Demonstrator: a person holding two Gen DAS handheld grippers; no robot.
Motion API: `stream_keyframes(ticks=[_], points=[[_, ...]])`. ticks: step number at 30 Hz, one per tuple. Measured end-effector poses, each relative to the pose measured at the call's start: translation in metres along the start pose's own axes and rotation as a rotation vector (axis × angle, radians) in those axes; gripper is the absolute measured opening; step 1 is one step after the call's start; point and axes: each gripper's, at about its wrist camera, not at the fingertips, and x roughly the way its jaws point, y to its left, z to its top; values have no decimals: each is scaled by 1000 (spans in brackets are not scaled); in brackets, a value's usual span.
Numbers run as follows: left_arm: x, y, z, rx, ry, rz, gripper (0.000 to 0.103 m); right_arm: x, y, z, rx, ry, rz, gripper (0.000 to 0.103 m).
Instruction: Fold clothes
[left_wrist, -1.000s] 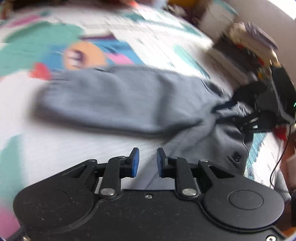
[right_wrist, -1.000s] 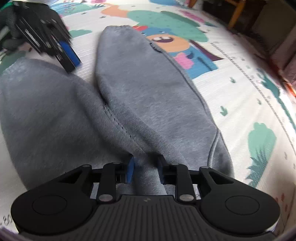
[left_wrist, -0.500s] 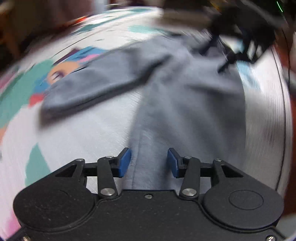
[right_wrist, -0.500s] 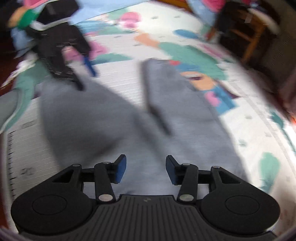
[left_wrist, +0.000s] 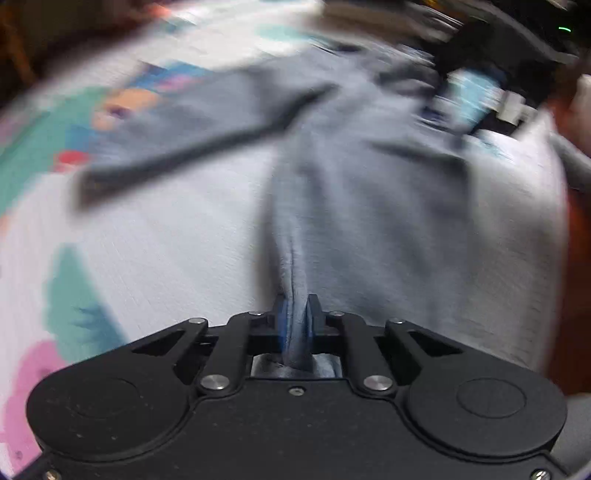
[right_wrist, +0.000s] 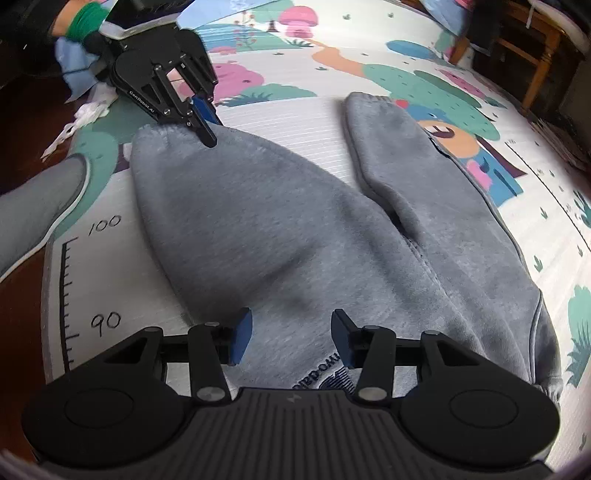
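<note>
Grey sweatpants (right_wrist: 280, 236) spread flat on a cartoon-printed play mat (right_wrist: 280, 110), waistband end nearest the right wrist camera, both legs running away from it toward the far cuffs. Long axis roughly along the right gripper's line of sight; the legs diverging into a V, with a wedge of bare white mat between them. One leg angling toward the upper left, its cuff under the left gripper (right_wrist: 205, 122); the other leg (right_wrist: 424, 177) lying over the orange-and-blue cartoon figure, cuff pointing up and slightly left.

Left gripper (left_wrist: 295, 314) clenched on a pinched ridge of the grey fabric — cloth bunched between the blue pads and trailing back into the housing. From that view, the gripped leg stretching straight ahead, the second leg (left_wrist: 192, 129) slanting off to the upper left.

Right gripper (right_wrist: 291, 339) spread wide, hovering low over the waistband region, nothing between its pads (right_wrist: 242, 336); whether they brush the fabric, hard to say.

Left wrist view heavily smeared by motion: mat pattern, far clutter and the dark shape at the top right (left_wrist: 517, 48) hard to make out. Dark lettering on the waistband (right_wrist: 325, 373) partly covered by the right gripper's body, unreadable. Nearest edge of the waistband cut off below the same housing. Grey shoe (right_wrist: 40, 206) at the left edge only partly in frame, beside ruler marks reading 100 and 90 (right_wrist: 105, 273) printed on the mat.
</note>
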Motion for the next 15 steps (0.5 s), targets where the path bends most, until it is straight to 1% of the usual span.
stream_keyframes(ticks=[3,5,7,9,10,12,15], points=[[-33,10,11,-213,-129,-359,7,0,-7,-6,32,0,2,49],[-34,49,-4,-473,-210,-453,7,0,-11,-9,53,0,3,53],[-14,76,-29,-631,-145,-388,7,-1,-16,-13,74,0,4,53],[1,91,-58,-806,-104,-397,7,-1,-20,-17,95,0,5,53],[4,93,-67,-856,-110,-403,7,-1,-22,-18,103,-3,4,53],[8,94,-82,-931,-134,-410,7,-1,-22,-19,95,-8,-1,53],[9,92,-87,-956,-150,-395,7,4,-21,-16,44,-19,-25,50]])
